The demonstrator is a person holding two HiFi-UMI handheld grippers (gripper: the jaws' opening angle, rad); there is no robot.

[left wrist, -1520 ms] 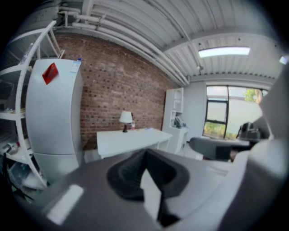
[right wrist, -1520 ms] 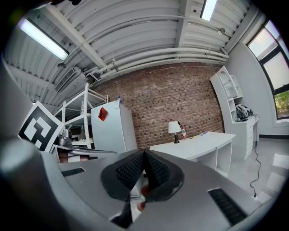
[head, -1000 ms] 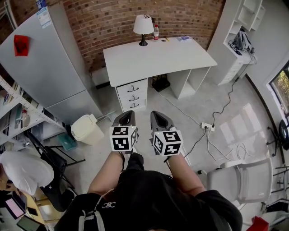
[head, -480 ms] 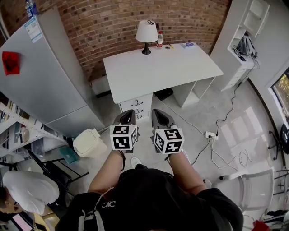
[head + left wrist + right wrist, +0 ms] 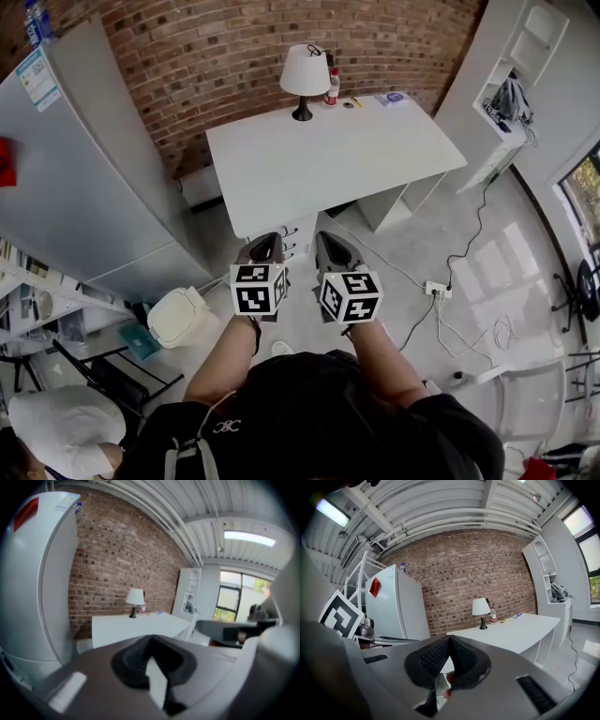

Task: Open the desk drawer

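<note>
The white desk (image 5: 328, 155) stands against the brick wall ahead of me. Its drawer stack (image 5: 292, 238) sits under the desk's left end, and only a sliver with a dark handle shows between my grippers. My left gripper (image 5: 264, 249) and right gripper (image 5: 332, 251) are held side by side in front of it, short of the drawers and touching nothing. Both are shut with nothing between the jaws. In the left gripper view the desk (image 5: 136, 627) lies beyond the closed left gripper (image 5: 151, 640). The right gripper view shows the desk (image 5: 511, 631) past the closed right gripper (image 5: 450, 641).
A grey fridge (image 5: 84, 159) stands left of the desk, with a white bin (image 5: 181, 317) on the floor beside it. A lamp (image 5: 304, 70) and a bottle (image 5: 333, 86) stand at the desk's back. A power strip (image 5: 439, 291) with cables lies right. A white shelf unit (image 5: 516, 84) stands far right.
I have moved forward toward the desk. The drawer fronts, fully in sight a second ago, are now mostly hidden under the desk top. Both grippers stay shut.
</note>
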